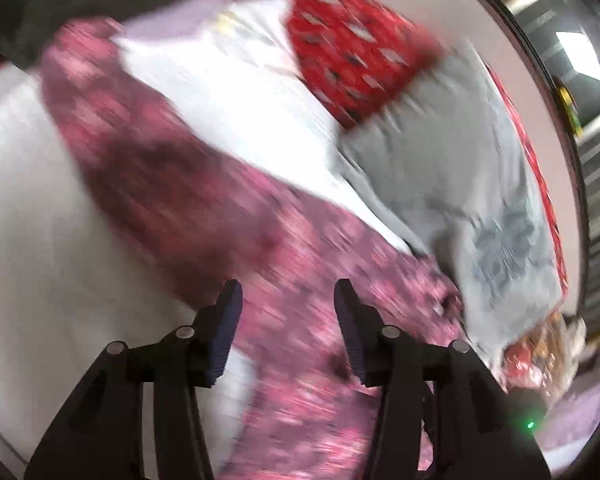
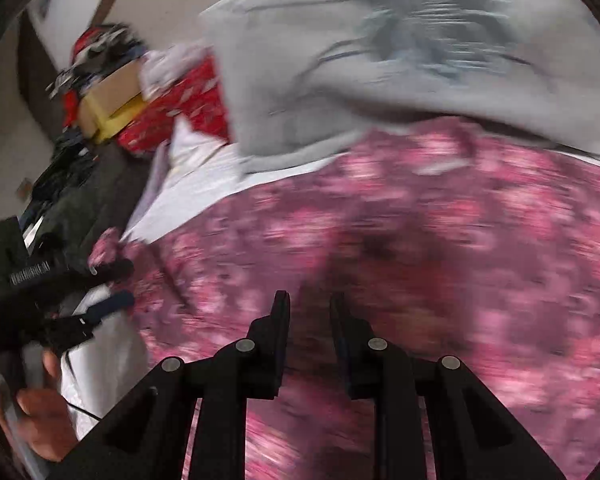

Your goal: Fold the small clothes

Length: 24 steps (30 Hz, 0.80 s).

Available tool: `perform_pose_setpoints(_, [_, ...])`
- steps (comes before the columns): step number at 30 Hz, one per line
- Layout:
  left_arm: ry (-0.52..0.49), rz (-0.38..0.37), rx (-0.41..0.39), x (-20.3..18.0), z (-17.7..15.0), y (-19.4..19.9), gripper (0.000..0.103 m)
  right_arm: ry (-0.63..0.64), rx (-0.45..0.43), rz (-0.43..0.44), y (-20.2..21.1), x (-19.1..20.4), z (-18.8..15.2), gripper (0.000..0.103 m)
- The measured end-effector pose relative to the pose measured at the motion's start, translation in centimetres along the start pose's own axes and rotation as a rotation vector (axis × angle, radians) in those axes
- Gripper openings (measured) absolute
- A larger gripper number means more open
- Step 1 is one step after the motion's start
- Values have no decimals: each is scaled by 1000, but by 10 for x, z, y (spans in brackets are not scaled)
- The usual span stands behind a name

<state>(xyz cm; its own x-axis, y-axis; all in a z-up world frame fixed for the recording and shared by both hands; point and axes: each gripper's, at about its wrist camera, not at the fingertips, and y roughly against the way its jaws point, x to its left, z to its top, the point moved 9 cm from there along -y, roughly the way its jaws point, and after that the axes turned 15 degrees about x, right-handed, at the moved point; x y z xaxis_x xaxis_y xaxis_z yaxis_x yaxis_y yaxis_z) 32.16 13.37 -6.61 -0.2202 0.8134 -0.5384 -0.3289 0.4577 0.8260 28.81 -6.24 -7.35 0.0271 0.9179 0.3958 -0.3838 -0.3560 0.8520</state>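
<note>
Both views are blurred. A pink floral garment (image 1: 220, 216) (image 2: 420, 240) lies spread on the white surface (image 1: 28, 200). My left gripper (image 1: 287, 292) hovers over its edge, open, with nothing pinched between its blue pads. In the right wrist view the left gripper (image 2: 118, 284) shows at the left, held by a hand (image 2: 40, 412). My right gripper (image 2: 310, 300) is above the middle of the floral garment, its jaws a narrow gap apart with no cloth caught in them. A grey printed garment (image 1: 460, 184) (image 2: 380, 60) overlaps the floral one's far side.
A white garment (image 1: 236, 92) (image 2: 196, 184) and a red patterned cloth (image 1: 348, 40) (image 2: 180, 112) lie behind the floral piece. A cardboard box (image 2: 112, 96) with oddments and a dark pile of clothes (image 2: 68, 184) sit at the far left.
</note>
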Motion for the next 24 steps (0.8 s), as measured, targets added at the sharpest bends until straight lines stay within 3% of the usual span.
perform_pose_setpoints(1, [17, 26, -12, 13, 10, 8, 48, 21, 21, -1, -11, 7, -3, 23])
perform_pose_setpoints(3, [65, 80, -38, 51, 35, 30, 52, 64, 59, -65, -34, 16, -15, 34])
perform_pose_setpoints(5, [127, 152, -42, 93, 64, 50, 62, 121, -32, -105, -32, 23, -21, 39])
perform_pose_setpoints(8, [187, 226, -9, 132, 94, 57, 62, 143, -39, -130, -33, 27, -21, 43])
perform_pose_setpoints(12, [190, 219, 112, 138, 125, 38, 63, 149, -42, -125, -34, 30, -21, 45])
perform_pose_setpoints(18, [122, 411, 196, 122, 141, -7, 63, 151, -46, -115, -34, 27, -22, 47])
perform_pose_setpoints(19, [137, 419, 203, 126, 139, -10, 58, 151, -46, -112, -34, 28, -22, 47])
perform_pose_setpoints(20, [147, 417, 205, 129, 136, -10, 40, 149, -47, -108, -35, 27, -23, 47])
perform_pose_setpoints(22, [170, 413, 214, 136, 129, -6, 15, 148, -48, -102, -35, 27, -23, 47])
perform_pose_setpoints(24, [178, 409, 208, 147, 118, 6, 9, 146, -49, -97, -34, 26, -23, 47])
